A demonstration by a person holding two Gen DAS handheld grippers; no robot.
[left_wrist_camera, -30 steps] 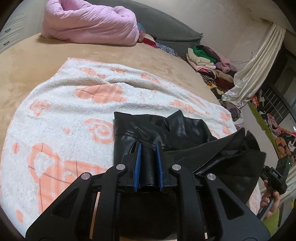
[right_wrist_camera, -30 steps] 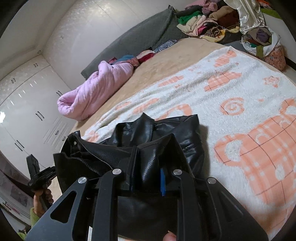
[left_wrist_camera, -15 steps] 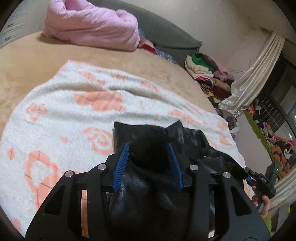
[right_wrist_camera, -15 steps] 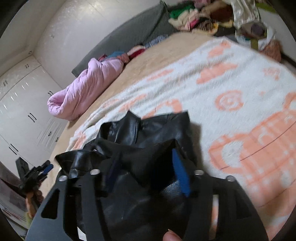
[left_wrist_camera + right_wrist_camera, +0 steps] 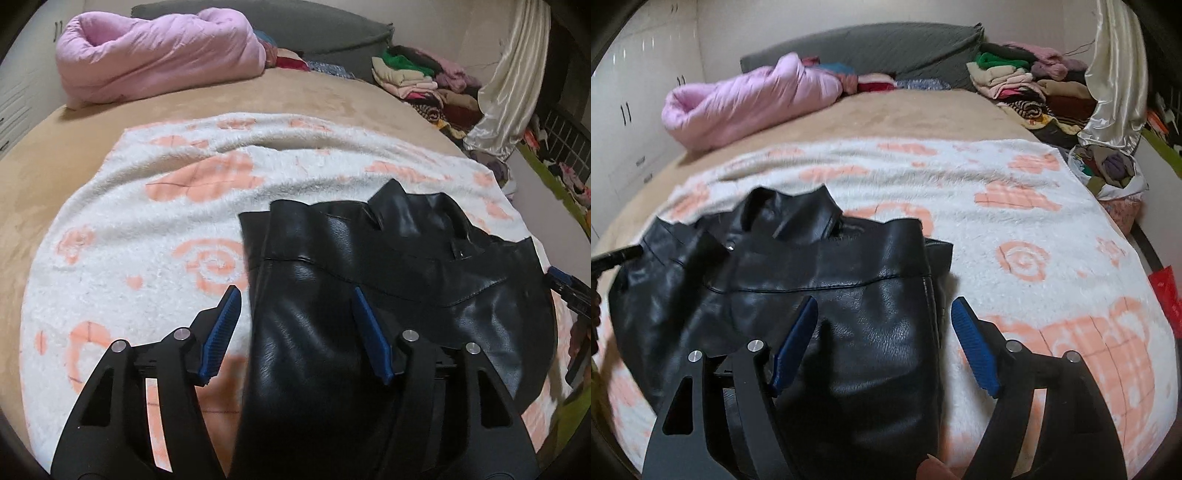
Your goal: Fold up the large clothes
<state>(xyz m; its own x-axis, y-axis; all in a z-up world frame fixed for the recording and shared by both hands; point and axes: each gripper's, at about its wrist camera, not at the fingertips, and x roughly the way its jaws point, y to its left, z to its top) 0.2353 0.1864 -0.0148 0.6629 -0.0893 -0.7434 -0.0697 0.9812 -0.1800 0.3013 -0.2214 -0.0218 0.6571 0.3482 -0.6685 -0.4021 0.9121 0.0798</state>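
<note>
A black leather jacket (image 5: 369, 280) lies folded on a white blanket with orange patterns (image 5: 147, 229), collar at the far end. My left gripper (image 5: 295, 306) is open and empty, just above the jacket's left edge. In the right wrist view the jacket (image 5: 812, 295) lies at lower left, and my right gripper (image 5: 884, 317) is open and empty over its right edge. The tip of the right gripper shows at the right rim of the left wrist view (image 5: 569, 288); the left one shows at the left rim of the right wrist view (image 5: 613, 256).
The blanket covers a tan bed (image 5: 332, 96). A rolled pink duvet (image 5: 159, 55) lies at the head by a grey headboard (image 5: 886, 44). Piles of folded clothes (image 5: 424, 77) and a cream curtain (image 5: 509, 81) stand to the right. White wardrobes (image 5: 635, 92) are on the left.
Both grippers were shut on folds of the jacket a second ago. They have opened and let it go, and the jacket now lies flatter on the blanket.
</note>
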